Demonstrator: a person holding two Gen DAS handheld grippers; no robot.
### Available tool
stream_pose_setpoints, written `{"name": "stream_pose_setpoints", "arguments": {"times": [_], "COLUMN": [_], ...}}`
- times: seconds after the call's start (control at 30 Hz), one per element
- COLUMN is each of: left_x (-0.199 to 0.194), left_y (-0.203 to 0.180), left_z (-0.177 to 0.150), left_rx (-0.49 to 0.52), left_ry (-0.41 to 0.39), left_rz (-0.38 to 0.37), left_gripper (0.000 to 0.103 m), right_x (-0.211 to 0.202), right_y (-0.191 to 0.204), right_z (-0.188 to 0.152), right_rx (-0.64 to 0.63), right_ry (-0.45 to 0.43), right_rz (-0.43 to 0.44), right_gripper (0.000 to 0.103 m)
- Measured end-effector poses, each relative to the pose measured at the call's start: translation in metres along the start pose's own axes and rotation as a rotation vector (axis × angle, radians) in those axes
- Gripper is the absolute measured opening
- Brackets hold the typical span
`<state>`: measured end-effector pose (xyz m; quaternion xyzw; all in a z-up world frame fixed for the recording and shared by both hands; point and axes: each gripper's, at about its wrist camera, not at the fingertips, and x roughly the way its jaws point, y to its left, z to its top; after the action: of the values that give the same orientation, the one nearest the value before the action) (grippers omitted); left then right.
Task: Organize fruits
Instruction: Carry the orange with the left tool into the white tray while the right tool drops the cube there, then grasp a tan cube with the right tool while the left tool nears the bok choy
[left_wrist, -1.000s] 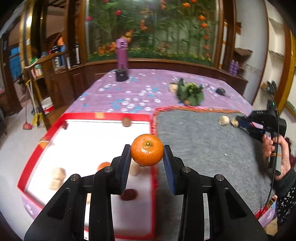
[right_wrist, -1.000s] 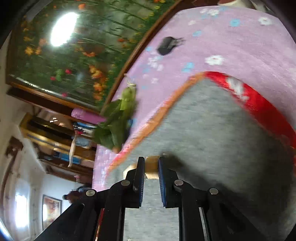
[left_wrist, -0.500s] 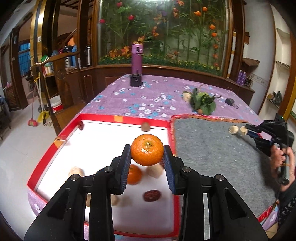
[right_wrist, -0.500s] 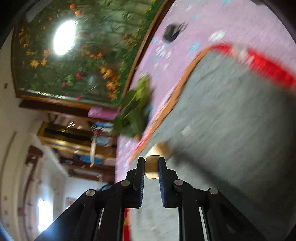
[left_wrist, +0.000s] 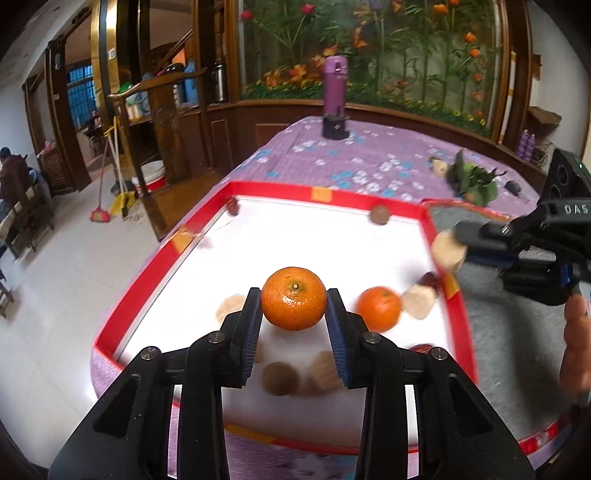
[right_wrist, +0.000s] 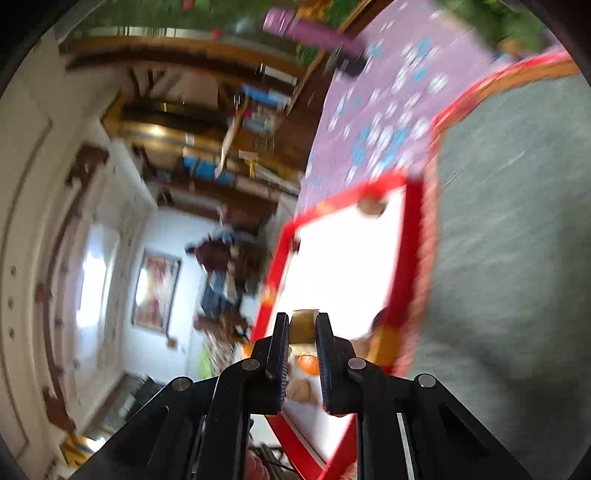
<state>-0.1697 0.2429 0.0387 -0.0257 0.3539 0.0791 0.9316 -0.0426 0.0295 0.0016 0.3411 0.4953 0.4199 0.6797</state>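
While your left tongs (left_wrist: 294, 321) grip a mandarin (left_wrist: 294, 297) between their pads, the fruit hangs above the white floor of the red-rimmed tray (left_wrist: 317, 192), near its front half. Your right tongs (right_wrist: 301, 349) are clamped on a pale tan fruit piece (right_wrist: 303, 326); in the left wrist view the same piece (left_wrist: 447, 249) sits at the tip of those tongs (left_wrist: 458, 240), over the tray's right rim where it meets the grey felt mat (left_wrist: 517, 332).

Tray contents, left wrist view:
- second mandarin (left_wrist: 379, 308) resting on the floor, just right of the held one
- pale chunk (left_wrist: 419, 302) touching that mandarin's right side
- dark red date (left_wrist: 429, 280) beside the right rim
- round brown fruit (left_wrist: 379, 215) against the far rim
- brown round piece (left_wrist: 279, 377) and a beige ridged piece (left_wrist: 322, 375) under the left tongs, blurred

Tray and mat lie side by side on the table with the purple floral cloth (left_wrist: 354, 155). Leafy greens (left_wrist: 471, 181) and a purple bottle (left_wrist: 335, 85) stand farther back on it.

Right wrist view is rolled sideways and motion-blurred; detail there is limited.
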Motion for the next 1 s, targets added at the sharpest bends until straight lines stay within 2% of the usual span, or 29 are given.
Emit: {"name": "stream_pose_setpoints", "arguments": {"times": [0.1,0.17,0.2,0.23,0.27,0.3,0.33,0.37,0.4,0.47,0.53,0.67,0.83,0.93,1.0], "left_x": [0.003,0.005,0.005,0.004,0.003,0.001,-0.002,-0.005,-0.009,-0.014,-0.017,-0.016,-0.015,-0.015,-0.016], "left_y": [0.008,0.012,0.013,0.014,0.014,0.013,0.013,0.012,0.012,0.010,0.007,-0.008,-0.035,-0.056,-0.071], "left_z": [-0.002,-0.002,-0.002,-0.002,-0.002,-0.001,0.000,0.001,0.001,0.003,0.005,0.005,0.011,0.026,0.037], "left_rx": [-0.006,-0.014,-0.013,-0.011,-0.009,-0.007,-0.004,-0.002,0.002,0.009,0.017,0.048,0.097,0.123,0.149], "left_ry": [0.013,0.016,0.018,0.016,0.009,0.002,-0.014,-0.028,-0.049,-0.070,-0.083,-0.079,-0.070,-0.073,-0.086], "left_rz": [0.023,0.039,0.045,0.051,0.056,0.064,0.082,0.092,0.102,0.109,0.105,0.075,0.030,-0.021,-0.056], "left_gripper": [0.034,0.034,0.035,0.037,0.039,0.047,0.057,0.061,0.065,0.065,0.065,0.067,0.067,0.067,0.069], "right_x": [0.031,0.042,0.043,0.045,0.043,0.039,0.034,0.029,0.022,0.009,-0.012,-0.072,-0.160,-0.193,-0.197], "right_y": [0.010,0.017,0.019,0.022,0.025,0.026,0.028,0.029,0.031,0.032,0.026,-0.005,-0.040,-0.066,-0.077], "right_z": [-0.010,-0.014,-0.012,-0.012,-0.009,-0.005,-0.005,-0.004,-0.003,0.004,0.008,0.027,0.045,0.060,0.064], "right_rx": [-0.045,-0.067,-0.082,-0.097,-0.111,-0.120,-0.127,-0.136,-0.148,-0.159,-0.173,-0.121,-0.089,-0.048,-0.035], "right_ry": [0.049,0.057,0.064,0.067,0.065,0.052,0.036,0.016,-0.014,-0.063,-0.123,-0.279,-0.498,-0.537,-0.522], "right_rz": [-0.058,-0.054,-0.065,-0.081,-0.092,-0.078,-0.057,-0.038,-0.030,-0.053,-0.113,-0.226,-0.499,-0.664,-0.687], "right_gripper": [0.016,0.018,0.022,0.031,0.036,0.042,0.043,0.043,0.045,0.045,0.045,0.045,0.047,0.048,0.048]}}
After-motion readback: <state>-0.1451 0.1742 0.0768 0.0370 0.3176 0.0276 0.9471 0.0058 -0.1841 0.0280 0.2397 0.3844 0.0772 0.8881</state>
